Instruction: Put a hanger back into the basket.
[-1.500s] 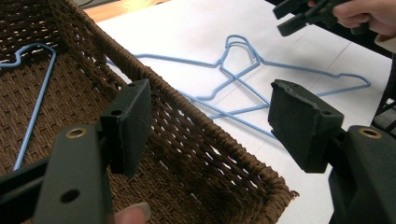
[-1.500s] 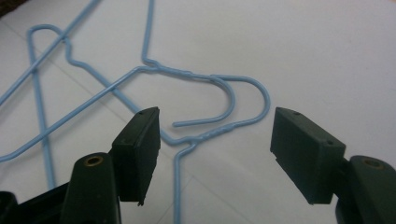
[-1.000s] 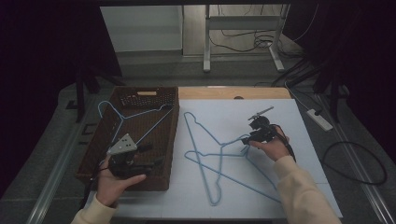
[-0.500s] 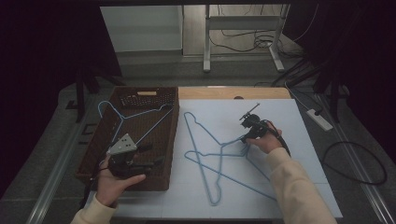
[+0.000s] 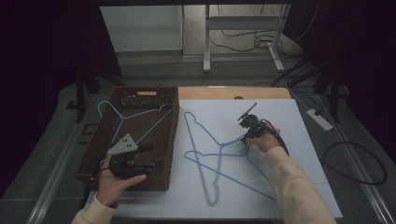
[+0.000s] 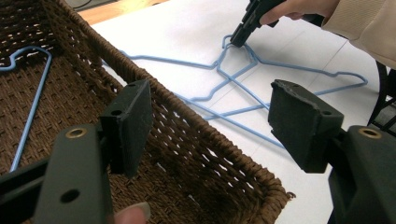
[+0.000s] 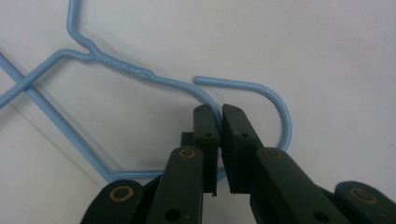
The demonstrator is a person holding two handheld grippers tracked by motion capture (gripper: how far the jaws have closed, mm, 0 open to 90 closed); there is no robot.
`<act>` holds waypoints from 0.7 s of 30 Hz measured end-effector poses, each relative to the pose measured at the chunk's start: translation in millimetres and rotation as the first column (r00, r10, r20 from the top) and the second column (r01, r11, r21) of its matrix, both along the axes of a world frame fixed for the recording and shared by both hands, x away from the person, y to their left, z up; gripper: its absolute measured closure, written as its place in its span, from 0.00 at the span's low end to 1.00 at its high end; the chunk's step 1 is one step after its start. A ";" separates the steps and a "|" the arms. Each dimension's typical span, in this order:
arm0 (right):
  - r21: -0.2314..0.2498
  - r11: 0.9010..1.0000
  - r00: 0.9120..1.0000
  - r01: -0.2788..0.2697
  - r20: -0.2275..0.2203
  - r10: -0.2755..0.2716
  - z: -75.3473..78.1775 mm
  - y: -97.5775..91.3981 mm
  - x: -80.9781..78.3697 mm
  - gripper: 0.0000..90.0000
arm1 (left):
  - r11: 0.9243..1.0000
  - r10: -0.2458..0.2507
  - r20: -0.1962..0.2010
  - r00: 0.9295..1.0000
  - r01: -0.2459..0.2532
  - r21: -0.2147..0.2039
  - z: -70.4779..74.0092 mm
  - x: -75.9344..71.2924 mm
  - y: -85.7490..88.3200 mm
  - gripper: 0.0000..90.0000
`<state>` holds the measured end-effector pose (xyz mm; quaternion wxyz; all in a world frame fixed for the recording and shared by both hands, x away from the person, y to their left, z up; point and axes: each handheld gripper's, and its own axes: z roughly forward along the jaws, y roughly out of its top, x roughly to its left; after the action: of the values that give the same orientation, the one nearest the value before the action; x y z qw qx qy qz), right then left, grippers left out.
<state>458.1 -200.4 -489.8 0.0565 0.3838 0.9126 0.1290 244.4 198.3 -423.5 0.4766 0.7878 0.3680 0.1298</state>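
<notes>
Right gripper (image 7: pixel 219 108) jaws, just closed, pinch the hook of a blue wire hanger (image 7: pixel 243 88) lying right of the wicker basket (image 5: pixel 173 135). Left gripper (image 6: pixel 210 121) hovers over the basket's near corner, jaws wide, nothing between them

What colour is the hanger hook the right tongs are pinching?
Light blue. The hanger hook shows best in the right gripper view, pinched by the right tongs.

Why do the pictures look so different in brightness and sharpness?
High view: dim, the room's edges fall to black, and only the white table catches light. Left gripper view: the near fingers look huge and soft, while the basket weave is crisp. Right gripper view: evenly lit, no glare, the blue hanger hook sharp with a faint shadow.
</notes>
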 end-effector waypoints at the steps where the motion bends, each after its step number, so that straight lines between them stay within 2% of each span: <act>1: 0.013 1.000 1.000 0.013 -0.002 -0.013 2.7 -0.9 -1.4 0.95 | 1.000 0.000 0.001 1.000 0.000 -0.001 0.3 -0.2 -0.2 0.35; 3: 0.047 0.998 0.999 0.034 -0.009 -0.034 9.5 -5.2 -4.0 0.96 | 1.000 -0.003 0.002 1.000 0.003 0.000 1.5 -0.7 -1.2 0.35; 9: 0.082 0.995 0.998 0.058 -0.017 -0.057 22.1 -10.6 -12.1 0.96 | 1.000 -0.013 0.004 1.000 0.013 -0.001 5.4 -2.2 -6.1 0.35; 11: 0.094 0.993 0.998 0.068 -0.017 -0.067 27.7 -11.9 -16.3 0.96 | 1.000 -0.014 0.012 1.000 0.013 0.019 7.7 -3.5 -10.4 0.35; 13: 0.102 0.992 0.997 0.078 -0.016 -0.077 32.9 -12.6 -20.3 0.96 | 0.999 -0.038 -0.006 0.999 0.038 -0.003 11.6 -5.4 -19.0 0.36; 16: 0.107 0.991 0.996 0.084 -0.018 -0.083 35.5 -13.0 -22.4 0.96 | 0.999 -0.044 -0.026 0.999 0.044 -0.003 13.3 -5.2 -26.2 0.36; 21: 0.113 0.989 0.996 0.090 -0.015 -0.089 39.4 -14.3 -26.0 0.97 | 0.995 -0.091 -0.071 0.993 0.094 0.033 11.8 -3.4 -60.5 0.35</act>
<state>432.1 -214.7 -450.4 0.0358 0.4278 0.8858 0.1762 241.0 137.7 -411.7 0.4546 0.8166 0.3450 0.0866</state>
